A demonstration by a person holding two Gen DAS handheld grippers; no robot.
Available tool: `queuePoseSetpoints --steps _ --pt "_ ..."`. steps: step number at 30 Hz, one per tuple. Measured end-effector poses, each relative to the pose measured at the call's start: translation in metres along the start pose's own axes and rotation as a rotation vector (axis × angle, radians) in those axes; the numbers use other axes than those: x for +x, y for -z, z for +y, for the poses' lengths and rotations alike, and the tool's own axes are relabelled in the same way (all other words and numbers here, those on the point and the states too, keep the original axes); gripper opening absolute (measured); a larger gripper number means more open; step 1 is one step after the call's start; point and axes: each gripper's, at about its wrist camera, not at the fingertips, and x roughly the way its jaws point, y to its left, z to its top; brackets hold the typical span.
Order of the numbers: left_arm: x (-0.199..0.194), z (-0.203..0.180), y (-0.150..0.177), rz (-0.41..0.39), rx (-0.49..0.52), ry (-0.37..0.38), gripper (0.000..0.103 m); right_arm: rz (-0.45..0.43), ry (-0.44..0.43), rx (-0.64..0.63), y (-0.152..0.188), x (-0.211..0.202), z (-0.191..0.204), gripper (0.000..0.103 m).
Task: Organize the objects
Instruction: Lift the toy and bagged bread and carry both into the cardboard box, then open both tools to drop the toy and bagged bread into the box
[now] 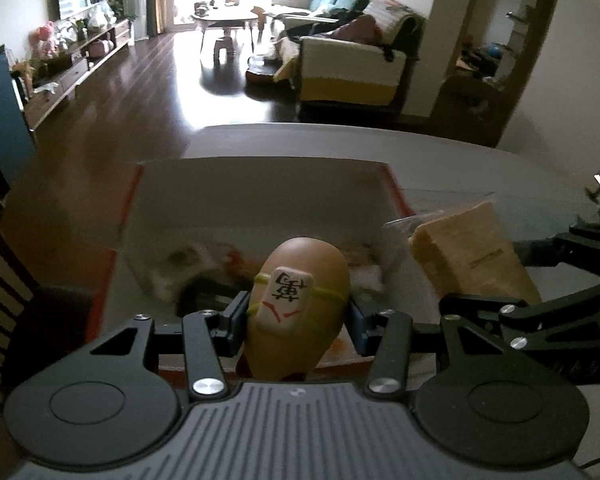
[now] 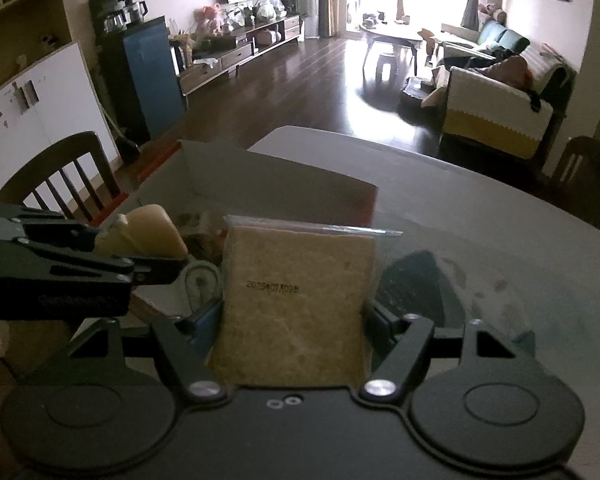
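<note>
brown egg-shaped toy with strapped white tile clamped in left gripper; tan clear-wrapped bread slice clamped in right gripper, just beside.

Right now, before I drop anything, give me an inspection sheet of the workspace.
Surface: grey round table, some faint stains on the near right part.
Job's things: brown egg-shaped toy with a mahjong tile banded on; bagged brown slab with a printed date; open box with red edges, blurred contents inside.
Clutter: nothing seen on the table outside the box.
Grippers: left gripper shut on the toy above the box; right gripper shut on the slab beside it.
Cables: nothing seen.
Surroundings: wooden chair, sofa, dark wood floor.
</note>
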Motion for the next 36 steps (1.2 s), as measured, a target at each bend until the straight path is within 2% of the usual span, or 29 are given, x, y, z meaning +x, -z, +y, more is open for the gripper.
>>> queuePoseSetpoints --steps 7,17,25,36 --pt "0.024 0.03 -0.011 0.03 0.027 -0.053 0.048 0.024 0.009 -0.028 -0.023 0.035 0.015 0.073" --pt "0.065 0.046 -0.015 0.085 0.082 -0.078 0.049 0.092 0.026 -0.072 -0.036 0.084 0.028 0.073" --pt "0.097 0.047 -0.015 0.123 0.128 -0.086 0.049 0.113 0.067 -0.122 -0.032 0.109 0.035 0.073" --pt "0.119 0.055 -0.012 0.199 0.106 -0.08 0.049 0.138 0.049 -0.132 -0.031 0.117 0.037 0.076"
